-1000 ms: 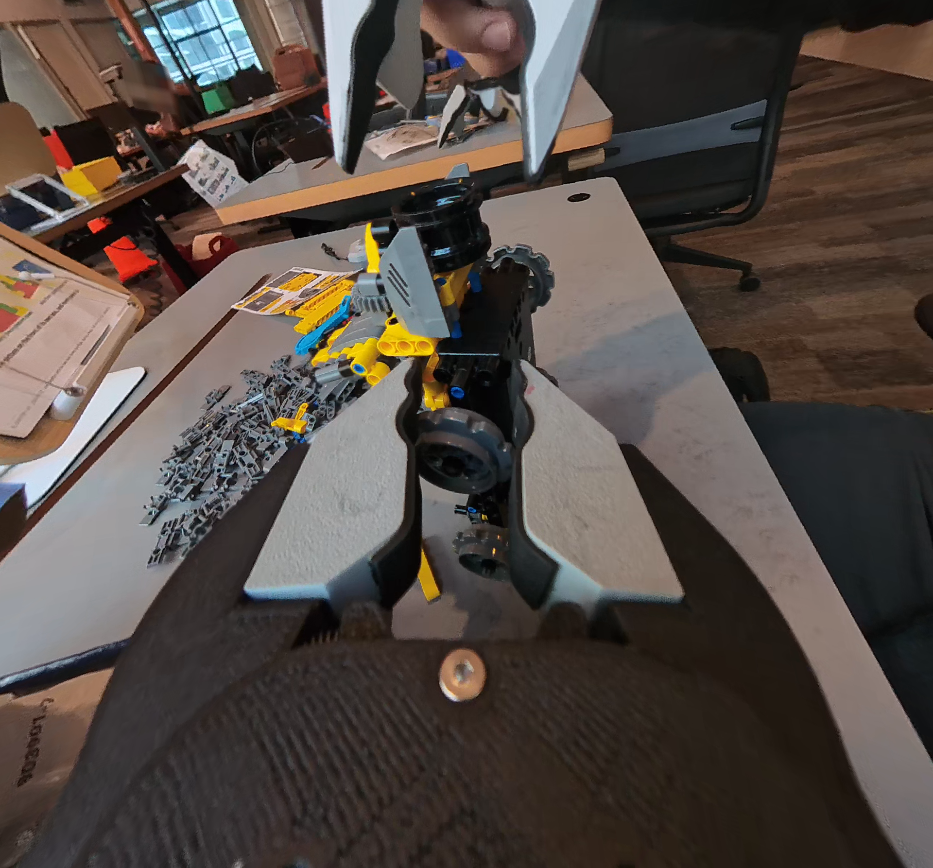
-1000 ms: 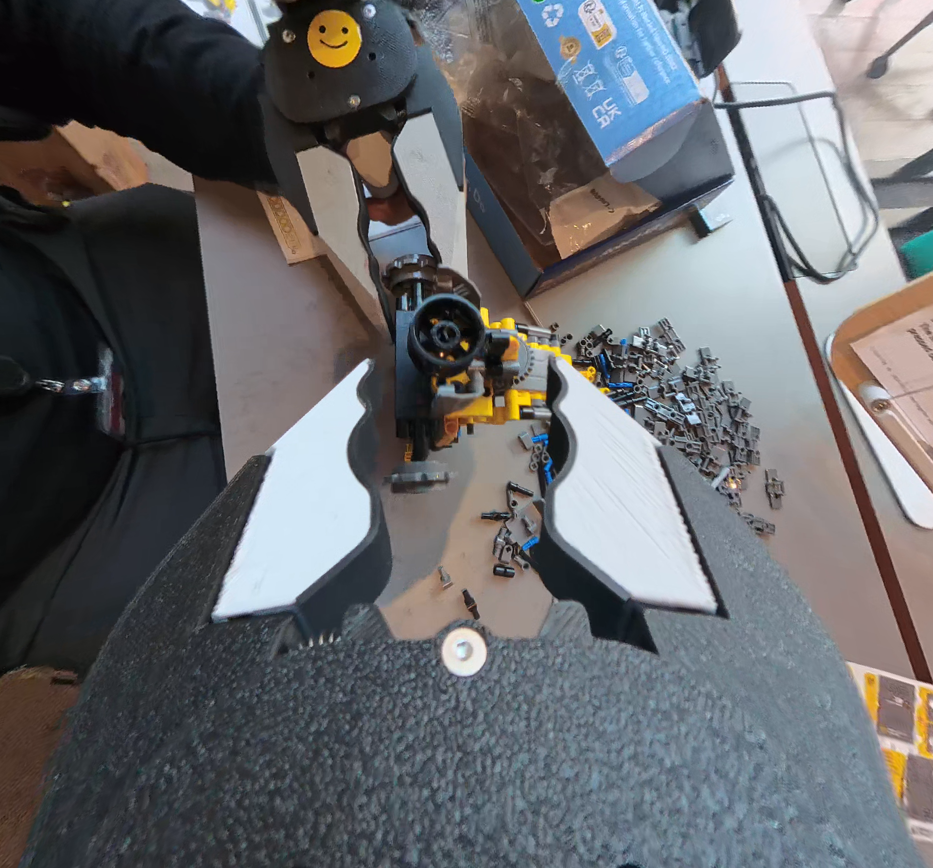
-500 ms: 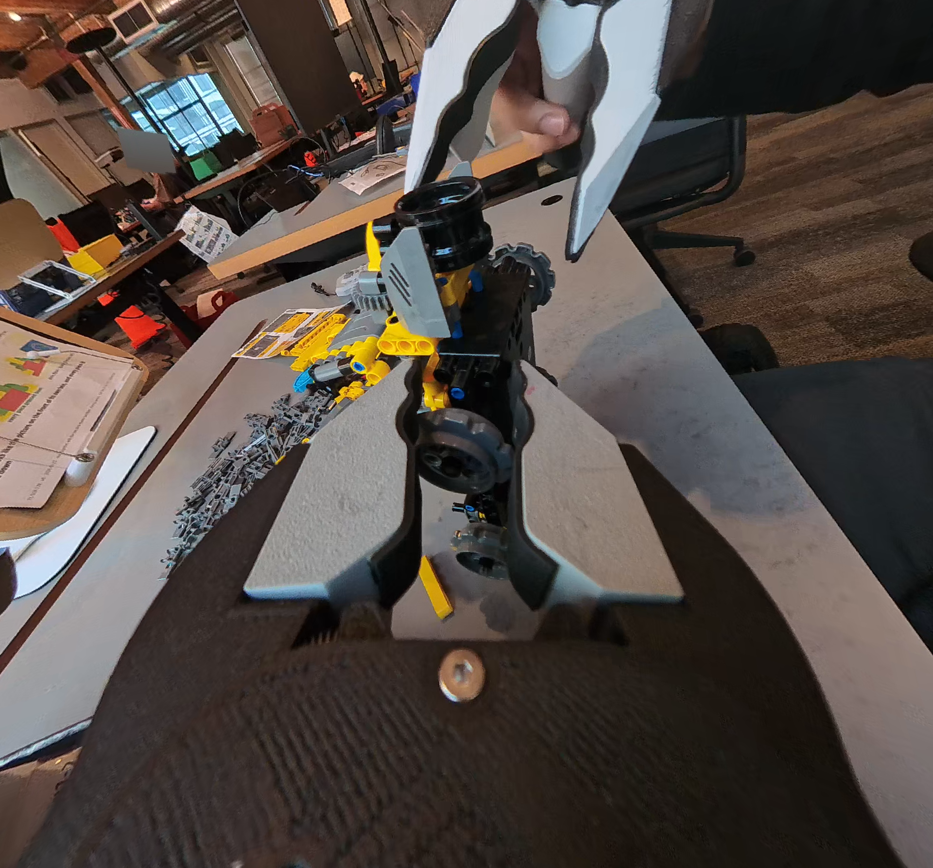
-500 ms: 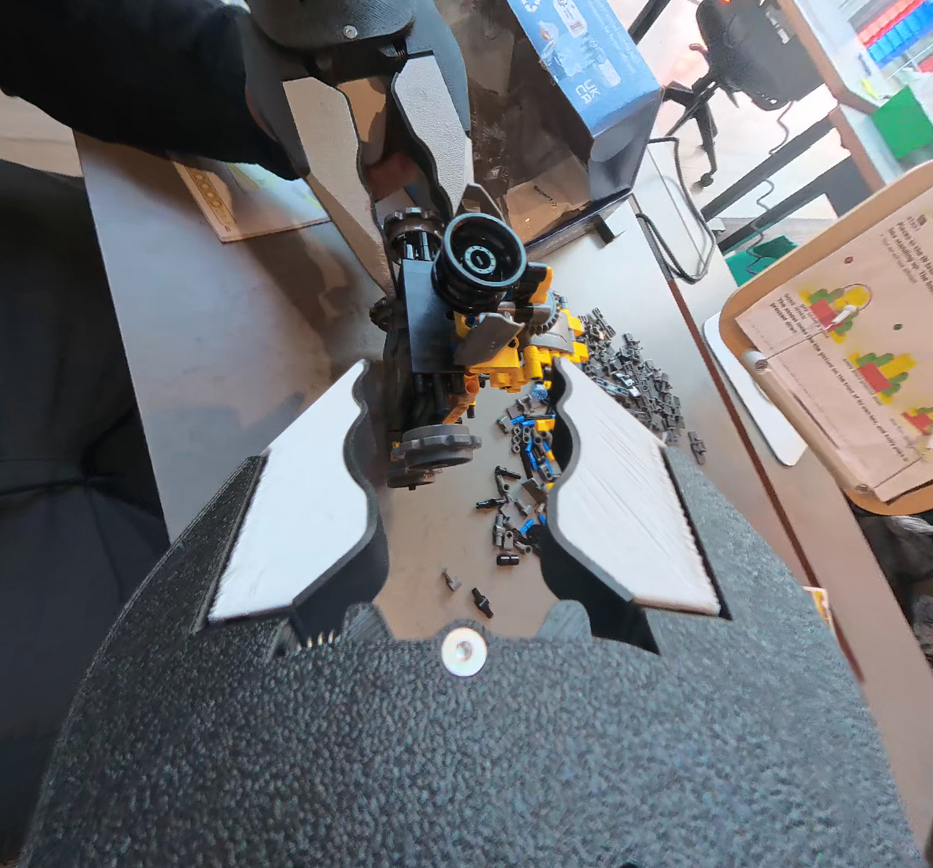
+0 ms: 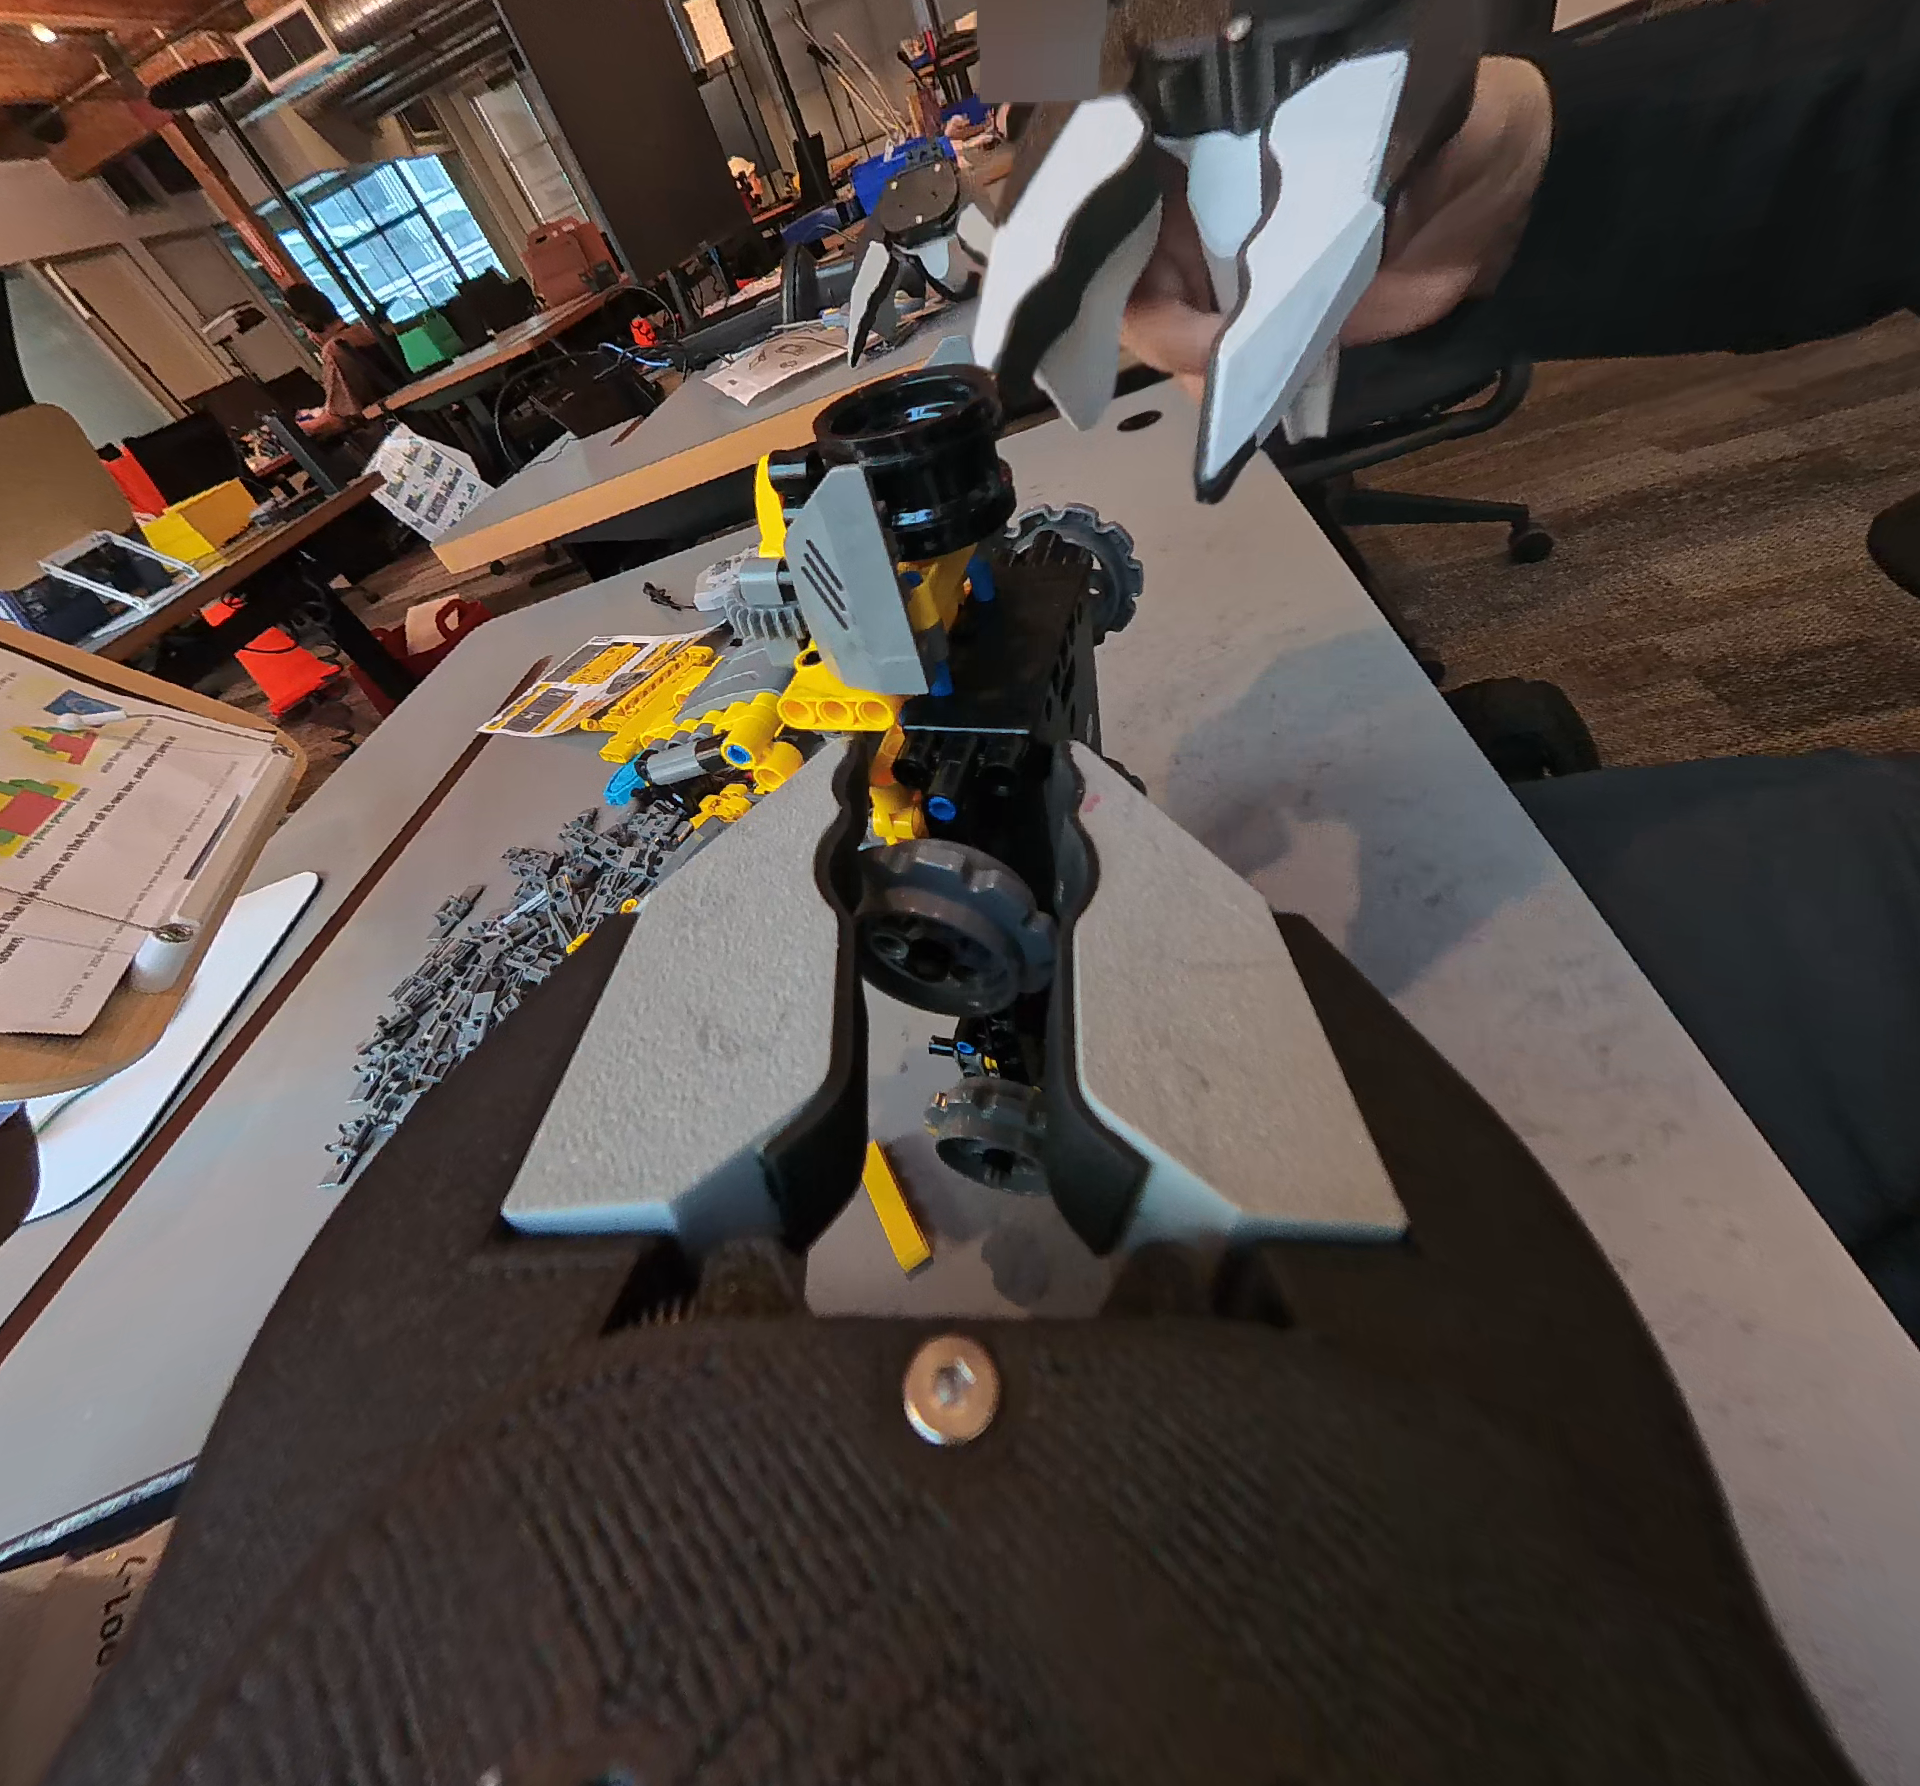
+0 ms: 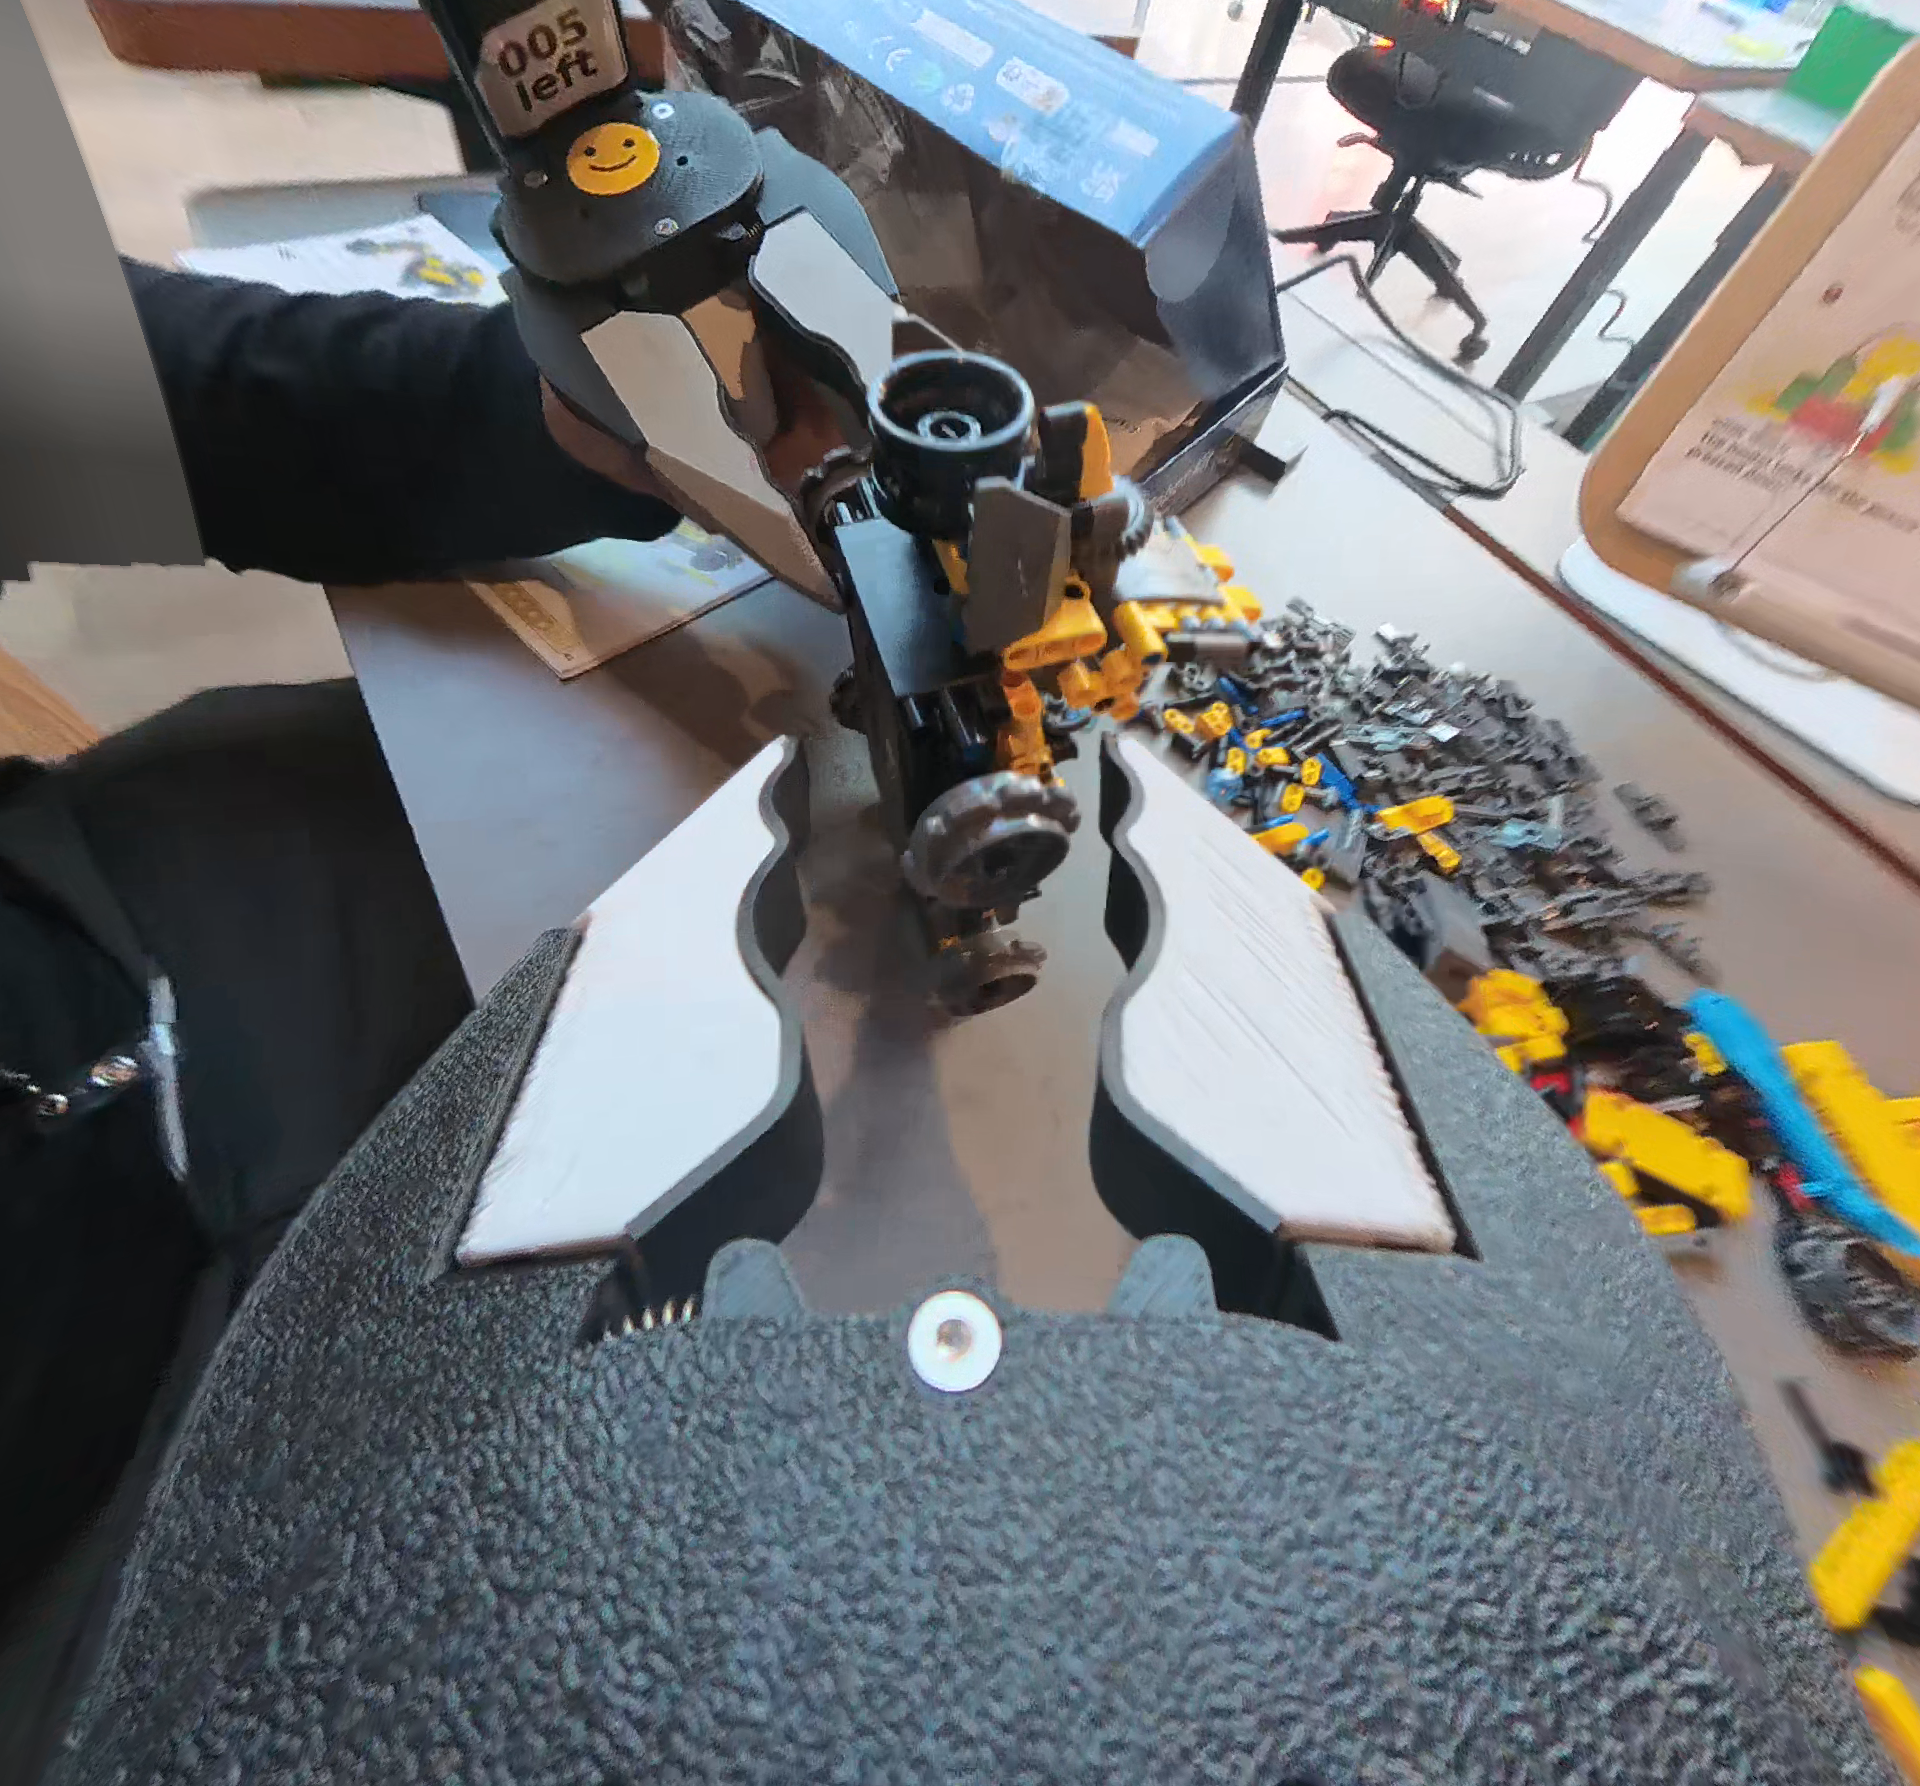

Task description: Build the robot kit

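A black, yellow and grey toy brick vehicle model (image 5: 862, 614) stands on end on the grey table (image 5: 1351, 801), a black wheel hub on top. My left gripper (image 5: 956, 780) is shut on its lower black frame, just above a grey toothed wheel (image 5: 951, 936). My right gripper (image 5: 1148, 443) is open and empty, in the air above and beyond the model's top, touching nothing. In the right wrist view the model (image 6: 914, 614) lies ahead of the open right gripper (image 6: 948, 754), with the left gripper (image 6: 852, 489) clamped on its far side.
A pile of small grey pieces (image 5: 488, 957) and yellow and blue parts (image 6: 1621, 1144) lie beside the model. A blue box (image 6: 1039, 126) and a booklet (image 6: 623, 593) sit behind it. A wooden board with paper (image 5: 94, 853) stands at the table's edge. An office chair (image 5: 1455, 448) is beyond. The grippers' ends are close to 7 cm from one another.
My right gripper has swung from over the model down and round to its side, still open. My left gripper keeps its hold on the model.
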`<state>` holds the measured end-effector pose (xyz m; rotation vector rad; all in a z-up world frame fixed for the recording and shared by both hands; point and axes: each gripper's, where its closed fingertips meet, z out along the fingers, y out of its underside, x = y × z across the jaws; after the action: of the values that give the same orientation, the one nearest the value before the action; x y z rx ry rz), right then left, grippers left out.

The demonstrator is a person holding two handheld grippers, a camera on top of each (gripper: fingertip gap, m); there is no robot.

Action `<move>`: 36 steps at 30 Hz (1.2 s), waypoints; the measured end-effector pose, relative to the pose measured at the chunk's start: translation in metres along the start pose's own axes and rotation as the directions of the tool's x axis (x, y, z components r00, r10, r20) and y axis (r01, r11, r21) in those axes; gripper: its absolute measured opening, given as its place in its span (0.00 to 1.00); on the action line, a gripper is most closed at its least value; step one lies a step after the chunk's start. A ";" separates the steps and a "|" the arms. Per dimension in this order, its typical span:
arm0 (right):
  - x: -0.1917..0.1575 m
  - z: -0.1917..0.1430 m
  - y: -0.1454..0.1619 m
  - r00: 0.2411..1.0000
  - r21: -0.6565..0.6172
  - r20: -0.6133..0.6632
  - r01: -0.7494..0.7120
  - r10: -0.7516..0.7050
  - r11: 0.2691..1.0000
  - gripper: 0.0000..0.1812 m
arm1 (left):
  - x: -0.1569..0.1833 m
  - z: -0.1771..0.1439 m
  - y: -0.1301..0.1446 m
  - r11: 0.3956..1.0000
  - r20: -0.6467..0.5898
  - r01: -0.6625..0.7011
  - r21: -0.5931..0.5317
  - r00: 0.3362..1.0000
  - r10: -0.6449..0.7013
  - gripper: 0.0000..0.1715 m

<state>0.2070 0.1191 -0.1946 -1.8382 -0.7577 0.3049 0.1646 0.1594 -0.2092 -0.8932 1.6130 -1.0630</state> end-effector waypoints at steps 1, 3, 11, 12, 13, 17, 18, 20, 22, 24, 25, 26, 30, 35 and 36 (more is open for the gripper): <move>0.000 0.000 0.004 0.999 0.009 0.001 -0.034 0.034 0.999 0.31 | 0.000 0.000 0.000 1.000 0.001 -0.001 0.001 1.000 0.001 0.19; -0.003 -0.001 0.007 0.995 0.030 0.021 -0.103 0.102 0.994 0.33 | 0.000 0.000 0.000 1.000 0.003 -0.004 0.002 1.000 0.004 0.19; -0.008 -0.011 0.002 0.955 0.136 0.097 -0.292 0.281 0.947 0.30 | 0.000 0.000 0.000 1.000 0.011 -0.006 0.007 1.000 0.006 0.19; -0.007 -0.012 0.003 0.955 0.135 0.093 -0.293 0.282 0.946 0.30 | 0.000 0.000 0.000 1.000 0.010 -0.009 0.007 1.000 0.009 0.19; -0.007 -0.012 0.006 0.956 0.126 0.084 -0.289 0.281 0.949 0.30 | 0.000 0.000 0.000 1.000 0.010 -0.010 0.008 1.000 0.010 0.19; -0.007 -0.008 0.013 0.957 0.088 0.065 -0.289 0.284 0.953 0.31 | 0.000 0.001 -0.001 1.000 0.016 -0.018 0.008 1.000 0.018 0.19; -0.007 -0.007 0.013 0.958 0.088 0.057 -0.285 0.281 0.954 0.31 | 0.001 0.001 -0.001 1.000 0.020 -0.025 0.008 0.999 0.025 0.19; -0.010 -0.005 0.012 0.957 0.100 0.060 -0.289 0.284 0.952 0.32 | 0.003 0.002 -0.001 0.999 0.027 -0.052 0.000 0.998 0.052 0.19; -0.011 -0.005 0.011 0.954 0.106 0.063 -0.300 0.294 0.948 0.35 | 0.005 0.003 -0.002 0.997 0.040 -0.080 -0.011 0.996 0.080 0.19; -0.008 -0.007 0.012 0.954 0.102 0.049 -0.300 0.297 0.948 0.37 | 0.007 0.004 -0.002 0.995 0.039 -0.099 -0.018 0.994 0.100 0.19; -0.004 -0.008 0.011 0.955 0.108 0.032 -0.295 0.294 0.949 0.38 | 0.009 0.005 -0.003 0.994 0.037 -0.108 -0.018 0.993 0.108 0.18; -0.001 -0.010 0.010 0.958 0.117 0.011 -0.284 0.285 0.952 0.38 | 0.009 0.005 -0.003 0.994 0.038 -0.110 -0.019 0.993 0.111 0.18; 0.001 -0.014 -0.001 0.979 0.112 -0.076 -0.179 0.188 0.977 0.37 | 0.011 0.007 -0.004 0.991 0.052 -0.133 -0.031 0.990 0.135 0.18; -0.014 -0.012 -0.009 0.987 0.009 -0.158 0.021 -0.019 1.000 0.33 | 0.022 0.011 -0.004 0.972 0.066 -0.226 -0.060 0.971 0.230 0.18; -0.015 -0.014 -0.012 0.983 -0.003 -0.179 0.048 -0.048 0.999 0.33 | 0.023 0.012 -0.003 0.966 0.070 -0.247 -0.072 0.965 0.252 0.18</move>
<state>0.1986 0.1020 -0.1806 -1.8152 -0.6751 0.1073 0.1705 0.1342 -0.2155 -0.7393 1.6499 -0.7961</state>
